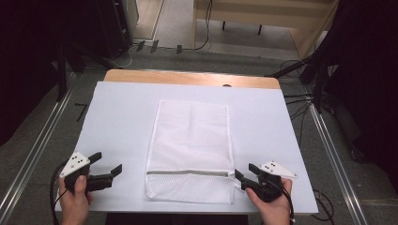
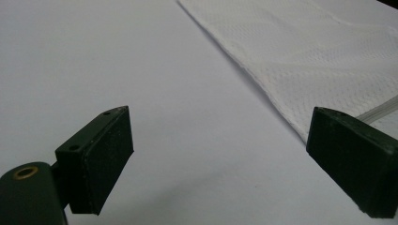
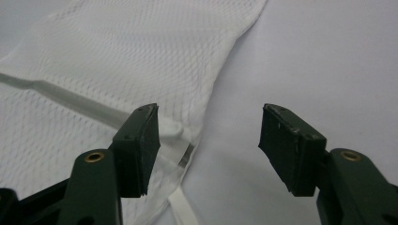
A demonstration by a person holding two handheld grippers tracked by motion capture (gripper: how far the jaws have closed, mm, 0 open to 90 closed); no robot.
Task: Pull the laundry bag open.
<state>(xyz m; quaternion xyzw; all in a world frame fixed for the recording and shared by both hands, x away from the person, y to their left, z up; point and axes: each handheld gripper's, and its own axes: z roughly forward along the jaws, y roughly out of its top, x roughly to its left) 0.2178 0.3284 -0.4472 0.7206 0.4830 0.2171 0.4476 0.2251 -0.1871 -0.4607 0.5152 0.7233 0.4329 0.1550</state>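
Observation:
A white mesh bag (image 1: 190,145) lies flat on the white sheet (image 1: 117,112) at the table's middle. Its grey zipper (image 1: 187,173) runs across near the front end. My left gripper (image 1: 109,161) rests at the front left, apart from the bag, jaws wide and empty. In the left gripper view the bag's edge (image 2: 281,70) passes beside the right-hand pad (image 2: 347,164). My right gripper (image 1: 243,169) sits at the bag's front right corner, open. In the right gripper view its jaws (image 3: 209,140) straddle bare sheet beside the zipper's end (image 3: 185,154), touching nothing.
The sheet covers a wooden table (image 1: 187,77) whose far strip shows bare. Metal rails (image 1: 33,154) run along the floor at both sides. Cables (image 1: 300,108) and dark stands crowd the right, and the sheet's front edge (image 1: 187,208) lies just below the bag.

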